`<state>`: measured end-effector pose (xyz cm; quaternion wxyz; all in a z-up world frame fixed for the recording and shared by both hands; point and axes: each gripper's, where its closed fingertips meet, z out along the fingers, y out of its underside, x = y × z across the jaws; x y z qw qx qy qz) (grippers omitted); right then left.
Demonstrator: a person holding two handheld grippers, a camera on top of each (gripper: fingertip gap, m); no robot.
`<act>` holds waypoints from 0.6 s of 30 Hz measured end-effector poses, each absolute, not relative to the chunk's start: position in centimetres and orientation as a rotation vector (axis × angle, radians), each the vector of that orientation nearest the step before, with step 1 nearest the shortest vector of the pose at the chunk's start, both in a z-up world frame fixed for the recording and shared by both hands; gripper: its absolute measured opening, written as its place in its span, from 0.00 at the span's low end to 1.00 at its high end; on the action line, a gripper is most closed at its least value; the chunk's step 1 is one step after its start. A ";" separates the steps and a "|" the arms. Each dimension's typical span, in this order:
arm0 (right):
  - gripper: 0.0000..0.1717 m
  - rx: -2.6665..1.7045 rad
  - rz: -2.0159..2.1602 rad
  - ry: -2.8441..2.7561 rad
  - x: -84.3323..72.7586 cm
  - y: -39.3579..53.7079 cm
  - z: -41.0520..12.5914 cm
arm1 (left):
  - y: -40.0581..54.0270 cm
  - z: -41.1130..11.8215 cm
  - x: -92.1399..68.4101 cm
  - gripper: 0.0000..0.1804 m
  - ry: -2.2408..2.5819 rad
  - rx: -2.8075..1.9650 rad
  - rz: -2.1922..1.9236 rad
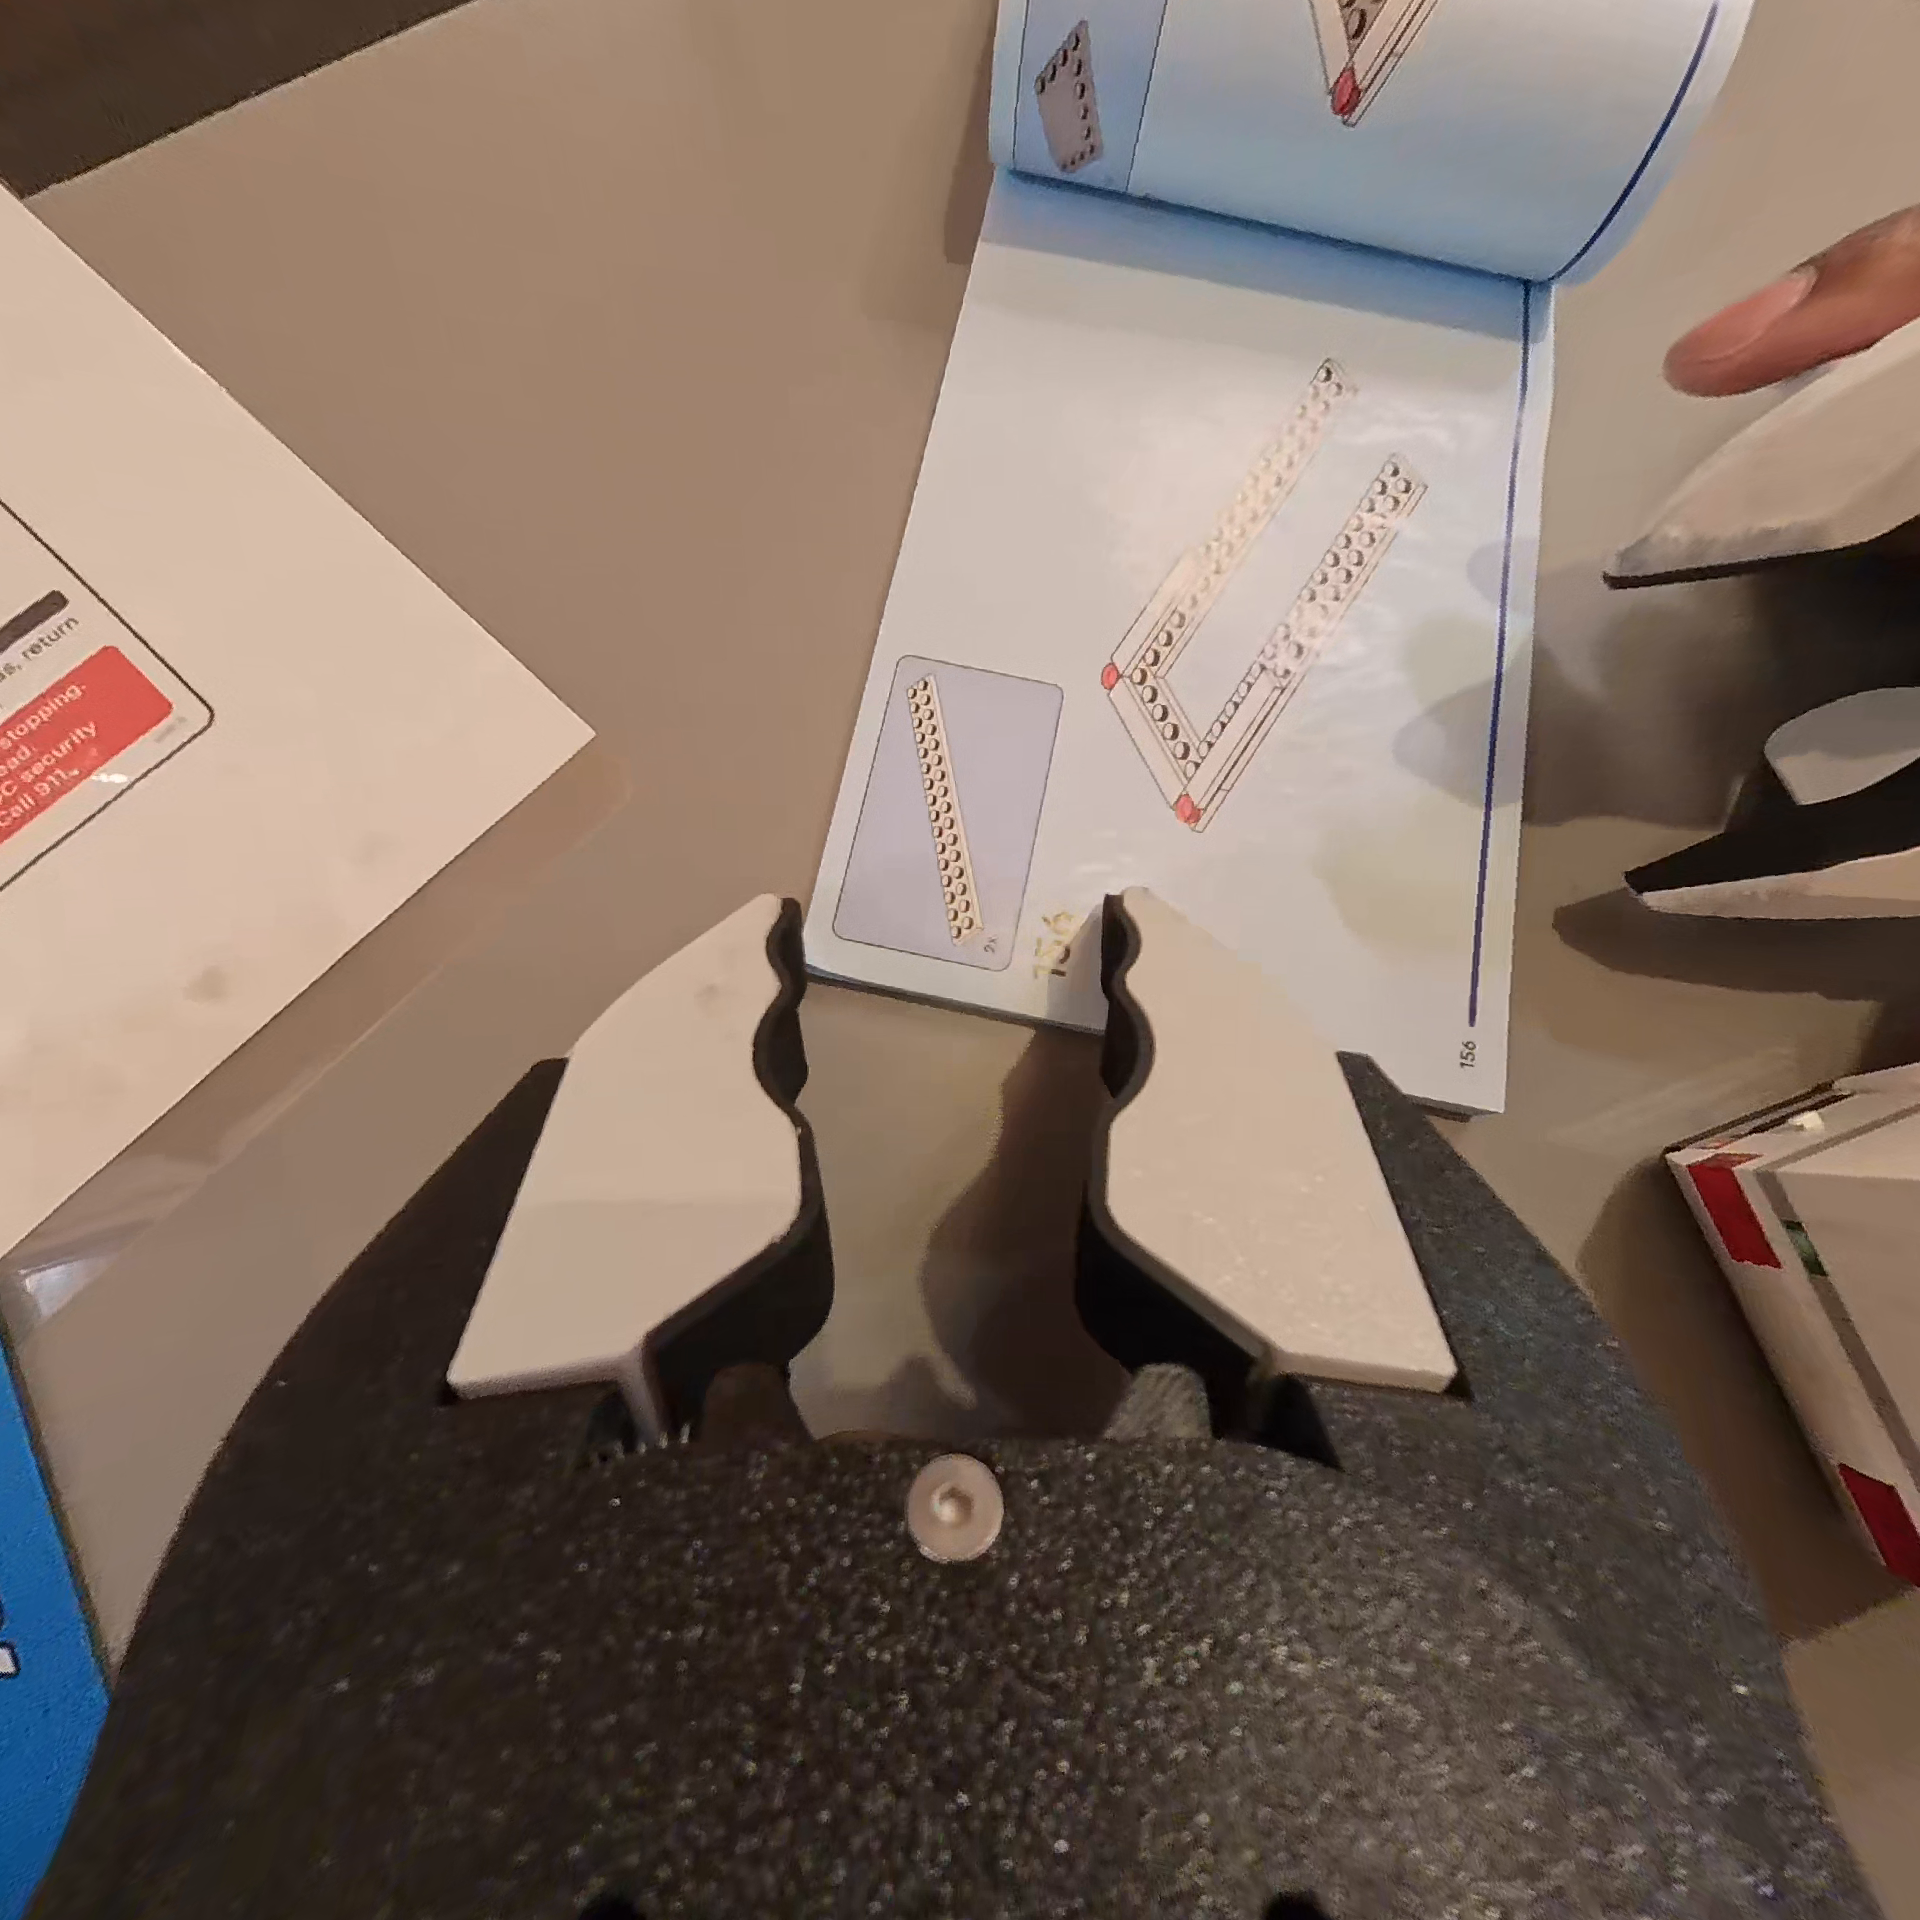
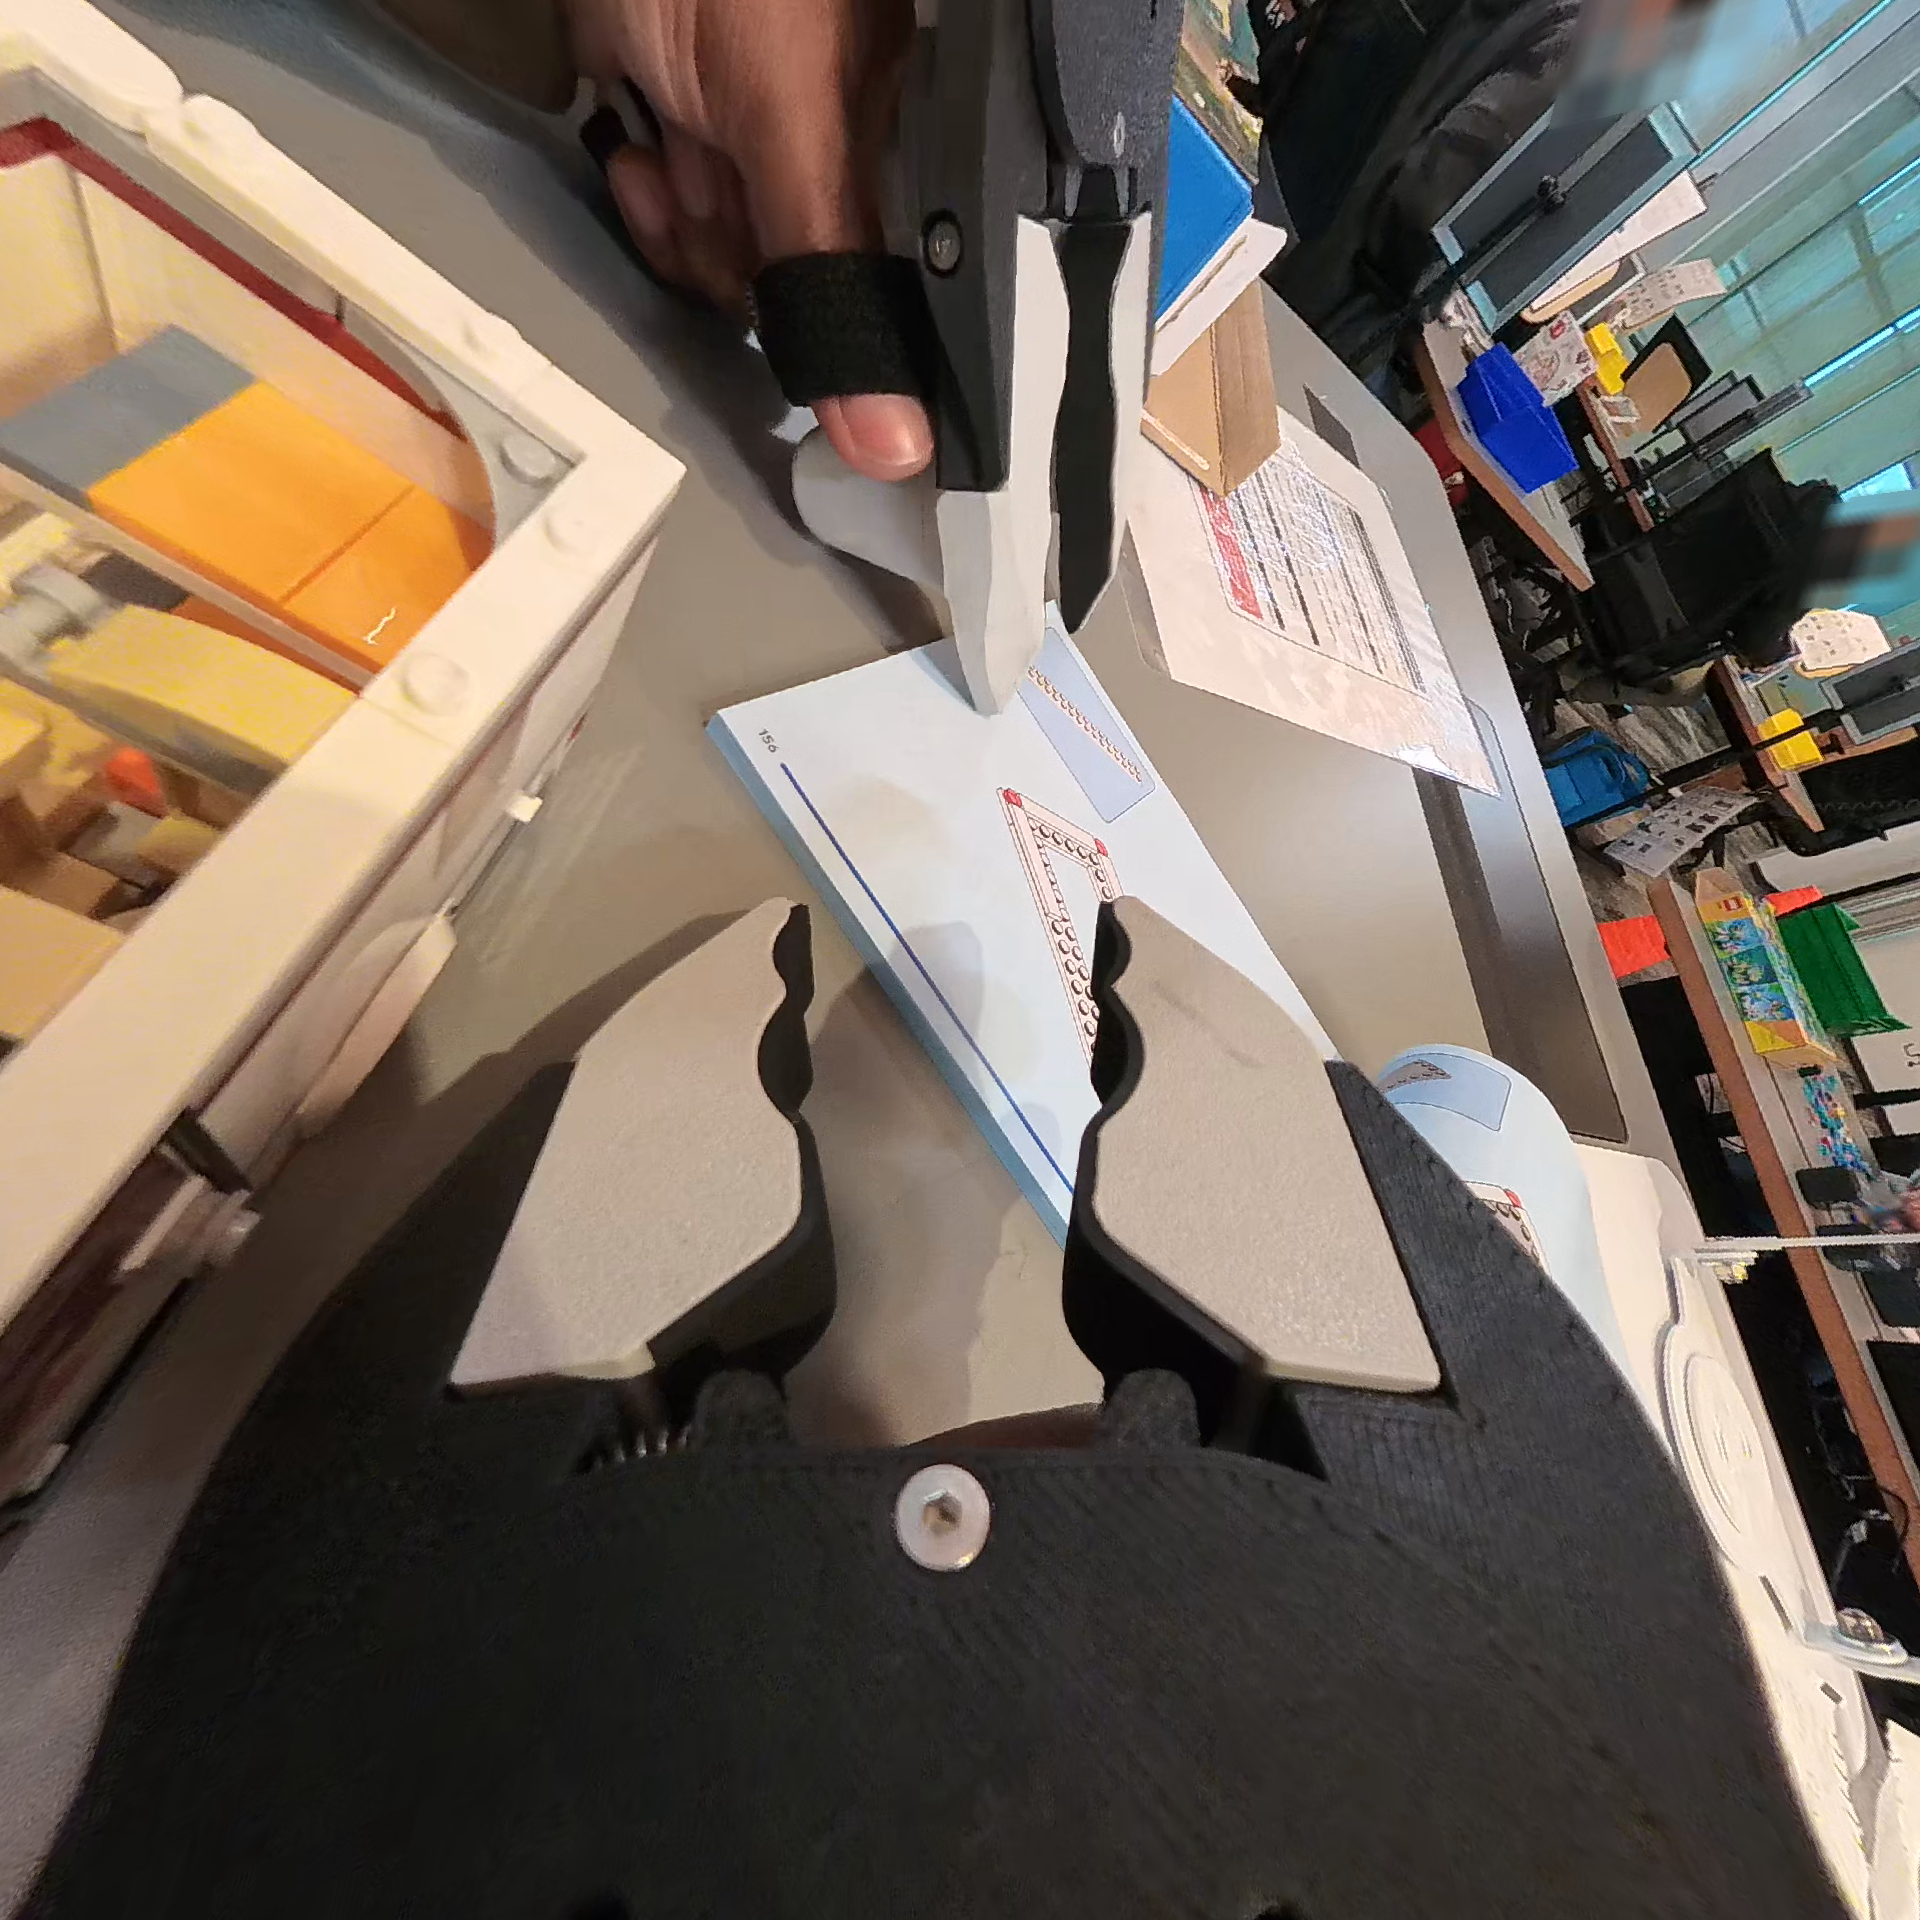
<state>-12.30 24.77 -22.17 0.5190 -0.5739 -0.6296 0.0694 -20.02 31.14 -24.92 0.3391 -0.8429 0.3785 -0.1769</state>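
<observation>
A thick pale-blue instruction booklet (image 1: 1195, 644) lies open and flat on the grey-beige desk (image 1: 675, 416), and both claws hang over it. In the left wrist view the booklet's long axis runs away from the camera, leaning a little to the right; its near short edge lies just under the fingertips and its far pages curl up and over in a roll (image 1: 1455, 125). A thin dark-blue line is printed along its right-hand long edge. The left claw (image 1: 951, 914) stands wide with nothing between its pads; the bare desk and the booklet's near left corner show through the gap. In the right wrist view one of its grey fingertips (image 2: 987, 665) points down at the page's far end, seemingly touching the paper, though contact is not certain. The right claw (image 2: 951, 920) is also spread wide and bare, poised above the booklet's long edge by the blue line. A white-walled brick-built box with red trim and orange blocks inside (image 2: 343, 665) stands just beside the booklet. A white printed sheet with a red panel (image 1: 208, 665) lies on the desk, well apart to the left.
</observation>
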 end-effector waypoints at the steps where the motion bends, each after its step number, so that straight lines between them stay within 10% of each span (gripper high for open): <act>1: 0.30 -1.377 0.165 -1.509 -12.3 24.8 -22.2 | 31.1 -24.9 -20.0 0.31 0.988 -2.193 -0.458; 18: 0.30 -1.391 0.153 -1.497 -12.2 25.1 -22.2 | 31.4 -24.1 -20.5 0.16 1.001 -2.144 -0.373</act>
